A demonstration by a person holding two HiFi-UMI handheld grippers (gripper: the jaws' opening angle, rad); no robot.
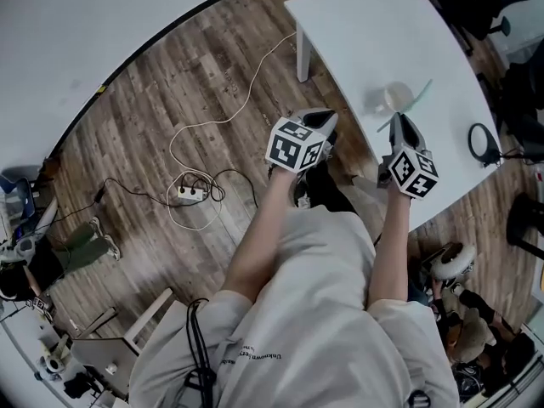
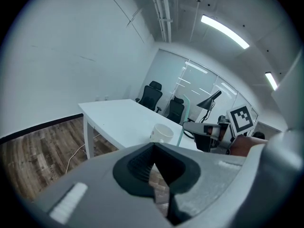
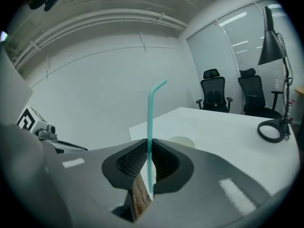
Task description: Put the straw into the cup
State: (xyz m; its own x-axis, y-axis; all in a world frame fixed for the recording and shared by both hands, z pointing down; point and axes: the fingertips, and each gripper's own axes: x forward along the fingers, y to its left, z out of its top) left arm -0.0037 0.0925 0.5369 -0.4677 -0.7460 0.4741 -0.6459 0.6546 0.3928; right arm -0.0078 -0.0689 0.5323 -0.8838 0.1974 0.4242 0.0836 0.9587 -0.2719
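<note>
A white cup (image 1: 394,98) stands on the white table (image 1: 357,32), near its front edge. My right gripper (image 1: 403,129) is shut on a teal bendy straw (image 3: 150,127), which stands upright between the jaws with its bent tip on top. In the head view the straw (image 1: 414,100) slants across just right of the cup. The cup (image 3: 180,142) shows just past the right jaws, and the cup (image 2: 161,133) also appears in the left gripper view. My left gripper (image 1: 326,124) is shut and empty, held off the table's left front edge above the floor.
A black desk lamp base (image 1: 484,143) rests on the table's right side. Office chairs (image 2: 153,96) stand beyond the table. A power strip (image 1: 189,194) with white and black cables lies on the wooden floor to the left. Shoes and clutter sit on the floor at right.
</note>
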